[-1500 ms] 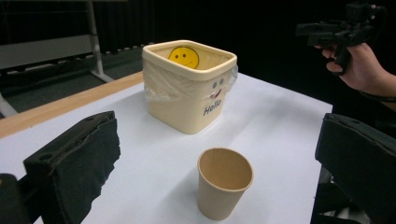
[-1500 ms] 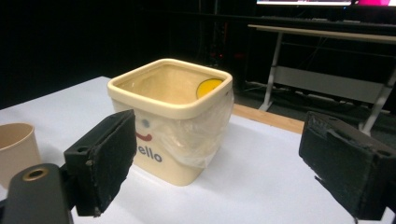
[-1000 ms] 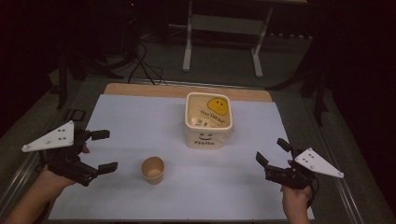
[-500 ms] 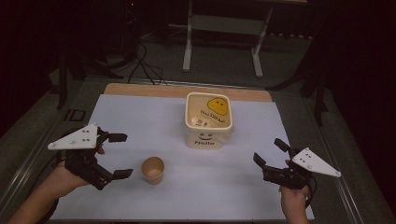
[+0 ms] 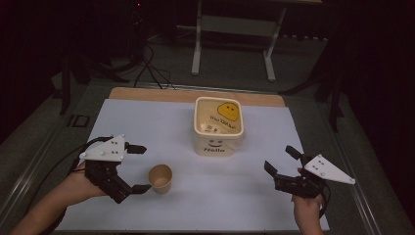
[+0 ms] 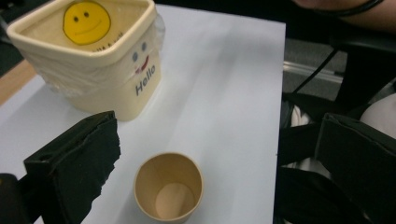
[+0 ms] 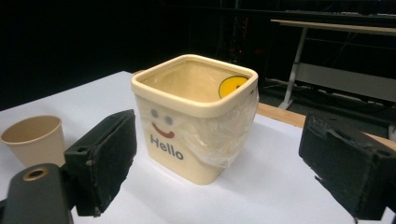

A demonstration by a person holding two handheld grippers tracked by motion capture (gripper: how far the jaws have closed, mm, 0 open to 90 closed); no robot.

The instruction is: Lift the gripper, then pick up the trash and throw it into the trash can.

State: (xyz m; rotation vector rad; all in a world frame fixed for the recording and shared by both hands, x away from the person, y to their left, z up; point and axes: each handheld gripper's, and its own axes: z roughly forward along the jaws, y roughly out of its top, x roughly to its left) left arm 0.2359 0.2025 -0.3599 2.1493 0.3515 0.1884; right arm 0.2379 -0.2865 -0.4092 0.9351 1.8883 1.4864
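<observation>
On the white sheet (image 5: 161,122) that covers the table, the tub (image 5: 218,126) stands at the middle, toward the far edge. The paper cup (image 5: 160,178) sits nearer the person and to the tub's left — apart from it, upright. The left gripper (image 5: 139,168) is just left of the cup, one jaw on its far side, one on its near side. The right gripper (image 5: 282,160) is well off to the right — near the sheet's right edge, nearer than the tub.

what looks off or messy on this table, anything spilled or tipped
Nothing spilled or tipped. The paper cup stands upright and empty, and the Hello tub sits upright. The one oddity is loose clear plastic film bunched around the tub's sides under its rim.
</observation>
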